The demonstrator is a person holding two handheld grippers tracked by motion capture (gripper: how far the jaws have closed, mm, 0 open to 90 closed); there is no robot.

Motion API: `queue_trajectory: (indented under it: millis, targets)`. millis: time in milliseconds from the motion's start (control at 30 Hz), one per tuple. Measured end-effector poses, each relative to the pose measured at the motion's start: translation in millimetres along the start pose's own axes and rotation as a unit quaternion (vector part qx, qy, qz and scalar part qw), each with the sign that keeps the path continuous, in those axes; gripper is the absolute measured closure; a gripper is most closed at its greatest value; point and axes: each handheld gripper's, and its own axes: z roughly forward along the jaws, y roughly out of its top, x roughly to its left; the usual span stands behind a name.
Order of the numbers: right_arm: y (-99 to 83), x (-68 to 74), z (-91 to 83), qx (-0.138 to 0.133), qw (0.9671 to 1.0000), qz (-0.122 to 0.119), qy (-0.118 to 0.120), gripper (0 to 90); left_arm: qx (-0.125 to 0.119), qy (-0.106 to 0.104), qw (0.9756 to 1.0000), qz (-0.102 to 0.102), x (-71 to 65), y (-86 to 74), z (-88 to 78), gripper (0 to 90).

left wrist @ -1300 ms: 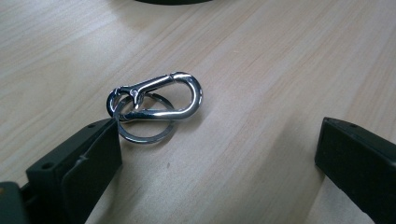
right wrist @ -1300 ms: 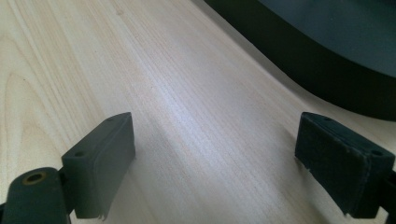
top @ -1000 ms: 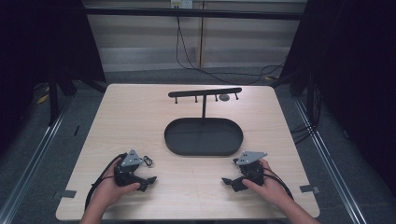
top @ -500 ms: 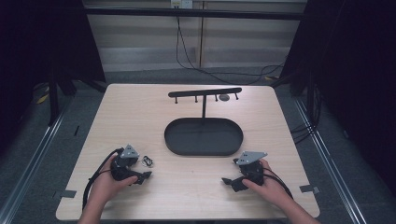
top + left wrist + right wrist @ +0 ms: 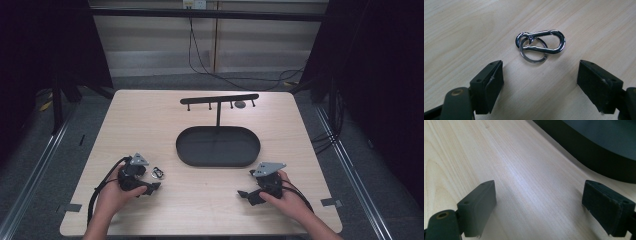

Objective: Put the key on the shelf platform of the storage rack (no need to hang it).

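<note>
L gripper (image 5: 152,187) sits nearer the table's left edge than a sec ago, w/ its nose now swung toward the carabiner (image 5: 158,173). That clip was tucked just under/beside the gripper before; now it lies in plain sight on the bare wood, just ahead of the tips. L jaws have just been closing a bit, but in the left gripper view they stand wide apart w/ nothing between the pads. The carabiner (image 5: 540,43) is beyond the tips, not inside the gap. My read: the hand has backed off to line up a pick, approach done, grab not yet started.

R gripper (image 5: 246,195) hasn't budged vs earlier frames. Its jaws are spread wide over empty wood, pinching nothing. The black oval tray (image 5: 599,147) edge lies ahead of it.

Carabiner: silver, lying flat on the table (image 5: 200,210), front-left area, well left of the tray (image 5: 218,146) and the hook stand (image 5: 218,100). A key ring (image 5: 534,50) is threaded through it and overlaps its one end. In the left gripper view its long axis runs roughly across the jaw gap, slightly tilted, the ring end to the left and the rounded plain end to the right. So closing as-is would squeeze it lengthwise; prob needs a wrist turn or a grip on the ring end.
</note>
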Motion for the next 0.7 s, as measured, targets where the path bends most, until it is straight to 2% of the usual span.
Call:
queue_trajectory:
  millis: [700]
  targets:
    - [0.0, -0.2, 0.1, -0.001, 1.0000, -0.001, 0.000, 11.5, 0.007, -0.006, 0.9999, -0.014, 2.8, 0.9, -2.2, 24.7]
